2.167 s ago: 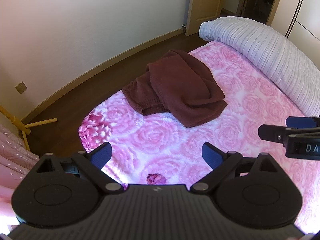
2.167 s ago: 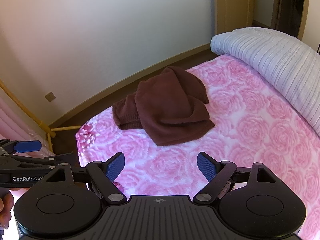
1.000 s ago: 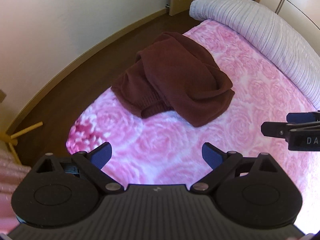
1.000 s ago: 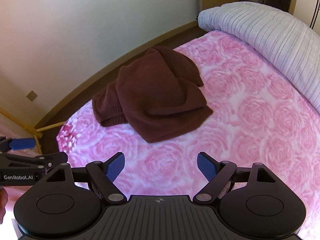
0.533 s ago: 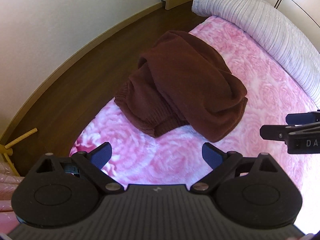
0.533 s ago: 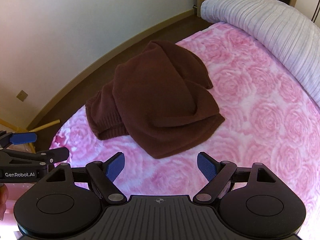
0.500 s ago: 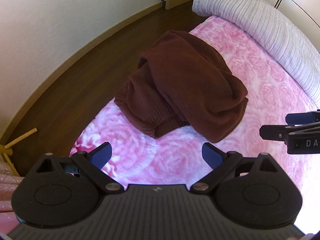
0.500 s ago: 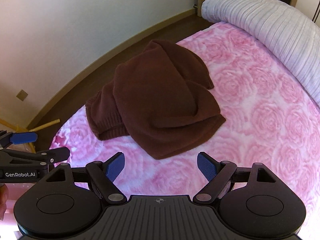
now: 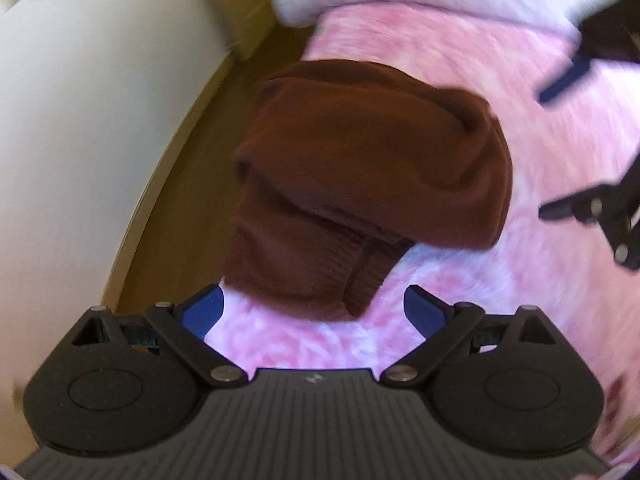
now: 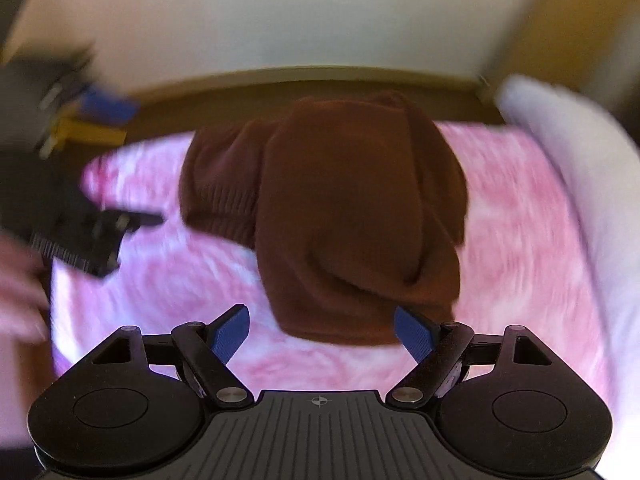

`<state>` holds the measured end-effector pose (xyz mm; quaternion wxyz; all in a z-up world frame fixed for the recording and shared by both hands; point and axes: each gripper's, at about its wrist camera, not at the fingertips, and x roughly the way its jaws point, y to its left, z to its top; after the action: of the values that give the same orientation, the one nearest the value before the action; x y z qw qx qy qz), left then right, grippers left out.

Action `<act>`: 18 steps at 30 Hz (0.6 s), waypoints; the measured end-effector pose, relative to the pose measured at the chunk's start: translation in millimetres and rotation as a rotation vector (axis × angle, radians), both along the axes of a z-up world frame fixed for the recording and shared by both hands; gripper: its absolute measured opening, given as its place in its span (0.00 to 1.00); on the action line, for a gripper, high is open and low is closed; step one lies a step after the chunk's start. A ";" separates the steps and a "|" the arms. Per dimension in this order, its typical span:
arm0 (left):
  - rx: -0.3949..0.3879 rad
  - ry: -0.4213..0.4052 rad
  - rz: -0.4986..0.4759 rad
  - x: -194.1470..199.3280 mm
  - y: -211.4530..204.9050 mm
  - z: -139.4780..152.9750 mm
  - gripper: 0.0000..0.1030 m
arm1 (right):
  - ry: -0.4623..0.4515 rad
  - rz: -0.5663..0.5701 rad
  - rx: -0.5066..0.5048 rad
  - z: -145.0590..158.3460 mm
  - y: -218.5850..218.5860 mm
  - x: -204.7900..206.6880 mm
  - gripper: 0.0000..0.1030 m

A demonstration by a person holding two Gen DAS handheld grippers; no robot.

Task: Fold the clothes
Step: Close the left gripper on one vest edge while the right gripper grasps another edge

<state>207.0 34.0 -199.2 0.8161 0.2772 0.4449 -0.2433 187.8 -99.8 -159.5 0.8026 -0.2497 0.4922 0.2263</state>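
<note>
Near side of sweater: the pink bedspread [image 9: 312, 344] lies bare between the left gripper [image 9: 312, 312] and the brown sweater [image 9: 360, 160]; the wide-spread jaws have nothing between them.
Right gripper [image 10: 320, 332]: jaws also wide apart, the sweater's near hem just in front of them.
Right of sweater: an open strip of bedspread up to the rolled white quilt [image 10: 580, 168], which closes that side.
Left of sweater: the bed edge, then the wooden floor [image 9: 176, 208] and the wall [image 9: 80, 140].
Between the grippers: free bedspread; each one stands at the side of the other's view.
</note>
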 end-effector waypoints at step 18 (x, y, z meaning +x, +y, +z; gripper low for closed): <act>-0.028 -0.008 -0.256 29.1 -0.5 -35.2 0.06 | -0.066 0.173 -0.071 -84.5 3.1 57.2 0.11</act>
<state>236.0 33.6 -234.3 0.7839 0.3212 0.3992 -0.3507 245.1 -96.7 -244.0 0.7863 -0.3269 0.4499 0.2690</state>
